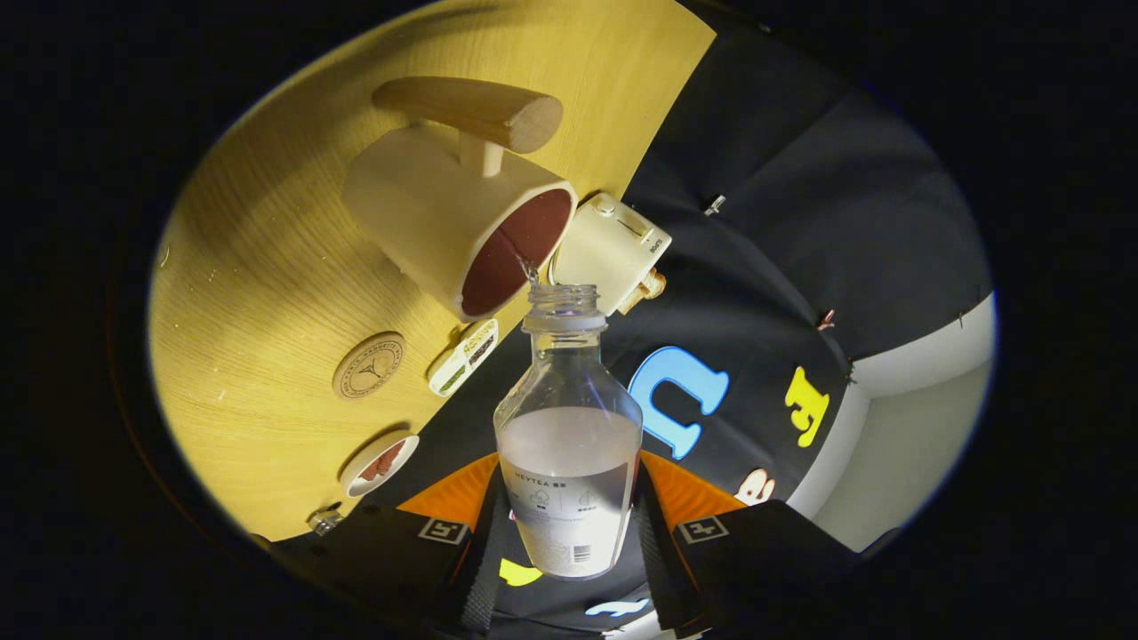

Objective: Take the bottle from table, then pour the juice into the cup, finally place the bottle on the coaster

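Gripper view: the gripper (569,524) sits at the bottom centre of the frame, its two fingers closed in on the lower body of a clear plastic bottle (569,462) with a pale label, one finger pressing each side, so the opening is just the width of the bottle. The bottle points up the frame, its open neck near the centre, and it is partly filled with a cloudy whitish juice. A thin stream leaves the mouth and runs into the cream-coloured cup with a thick wooden handle (458,213), which lies in the upper-centre of the frame with its dark reddish inside facing the bottle. The bottle mouth is just beside the cup's rim, apart from it as far as I can tell.

The yellow wooden table (258,293) fills the left of the frame. On it, left of centre, lies a round wooden coaster with a stamped emblem (369,366); below it sits a small white round dish (380,462), and a cream box-shaped device (613,253) stands beside the cup.

The pour looks under way, the coaster step is not yet done. Risks, as I judge them: the stream is thin and enters close to the rim, so a small wobble or tilt change could send juice onto the table; tilting too fast could overfill the cup; the smooth bottle could slip in the fingers
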